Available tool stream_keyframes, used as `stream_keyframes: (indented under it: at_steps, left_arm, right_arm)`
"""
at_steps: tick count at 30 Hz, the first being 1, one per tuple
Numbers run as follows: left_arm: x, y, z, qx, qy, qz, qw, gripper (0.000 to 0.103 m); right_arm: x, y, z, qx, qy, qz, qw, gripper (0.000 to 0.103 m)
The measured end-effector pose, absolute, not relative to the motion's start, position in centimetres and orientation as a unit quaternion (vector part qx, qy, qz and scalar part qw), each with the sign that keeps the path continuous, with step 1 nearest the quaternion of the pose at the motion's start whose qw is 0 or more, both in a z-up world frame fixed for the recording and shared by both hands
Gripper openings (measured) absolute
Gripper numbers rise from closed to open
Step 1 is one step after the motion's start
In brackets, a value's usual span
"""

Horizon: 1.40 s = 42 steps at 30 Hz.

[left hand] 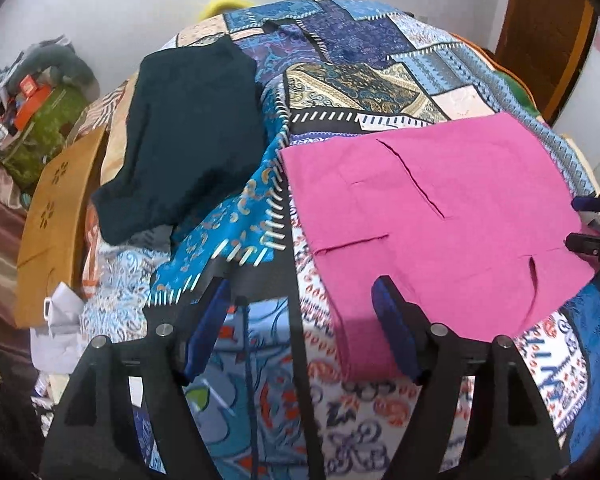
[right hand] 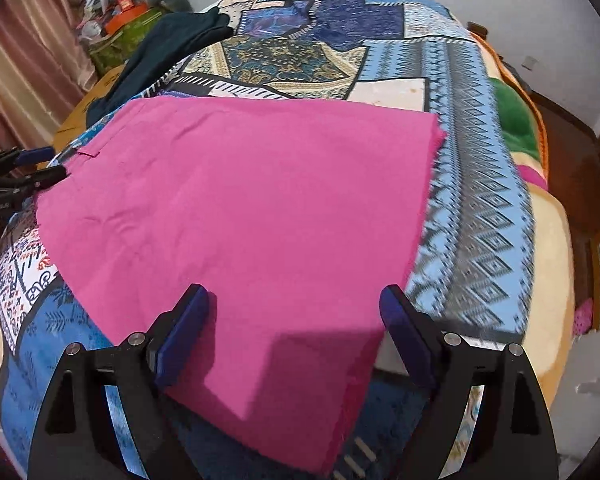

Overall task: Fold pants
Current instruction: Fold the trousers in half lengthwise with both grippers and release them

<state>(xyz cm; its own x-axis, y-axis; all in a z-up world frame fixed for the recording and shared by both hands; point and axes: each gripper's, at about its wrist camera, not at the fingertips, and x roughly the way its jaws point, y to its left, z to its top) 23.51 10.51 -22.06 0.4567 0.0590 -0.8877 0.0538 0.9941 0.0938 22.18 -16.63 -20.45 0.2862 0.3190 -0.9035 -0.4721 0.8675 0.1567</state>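
1. The pink pants (right hand: 236, 208) lie spread flat on the patchwork bedspread (right hand: 476, 184), toward the near edge of the bed, already doubled over into a broad, neat panel. In the left wrist view the pocket slits and the waistband end show on the top layer, so at least one fold looks done.

2. The left gripper (left hand: 300, 312) hangs at the near left corner of the pants, its fingers spread wide. One blue pad (left hand: 392, 332) sits over the pink hem; the other is out over bare bedspread. Nothing is pinched between them.

3. The right gripper (right hand: 296, 328) hovers over the near right part of the pants, jaws likewise wide apart, with pink cloth lying flat beneath and between them, not gripped.

4. My reading: the cloth has been let go and lies settled. The panel is still large, so I would expect one more fold, perhaps two, before it counts as finished. How many layers are stacked I cannot tell.

5. A dark teal garment (left hand: 188, 132) lies crumpled on the far left of the bed, well apart from the pink one and not folded.
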Motion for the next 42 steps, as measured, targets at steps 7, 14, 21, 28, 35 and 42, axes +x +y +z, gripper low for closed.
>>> stream_keyframes:
  at_steps: [7, 14, 21, 28, 35, 42]
  left_arm:
    - [21.8, 13.0, -19.6, -0.074, 0.521, 0.003, 0.85, 0.074]
    - [20.0, 12.4, -18.6, -0.153, 0.52, -0.014, 0.84, 0.074]
    - [18.7, 9.5, -20.7, -0.17, 0.555, -0.048, 0.813, 0.074]
    - [20.5, 9.0, -22.0, -0.232, 0.56, -0.094, 0.79, 0.081]
    - [23.8, 8.7, -23.5, -0.243, 0.556, -0.083, 0.791, 0.071]
    - [23.2, 7.6, -22.5, -0.146, 0.535, -0.021, 0.832, 0.026]
  right_arm:
    - [21.1, -16.2, -17.9, -0.067, 0.51, 0.245, 0.822, 0.085]
    - [20.4, -12.6, -15.4, -0.052, 0.447, 0.281, 0.848, 0.085]
    - [20.6, -9.5, -18.7, -0.079, 0.473, 0.297, 0.826, 0.085]
    - [20.8, -9.6, -20.1, -0.063, 0.505, 0.309, 0.803, 0.085]
    - [20.5, -10.0, -20.4, -0.045, 0.513, 0.314, 0.797, 0.085]
    - [20.3, -10.3, -20.3, -0.037, 0.512, 0.315, 0.798, 0.085]
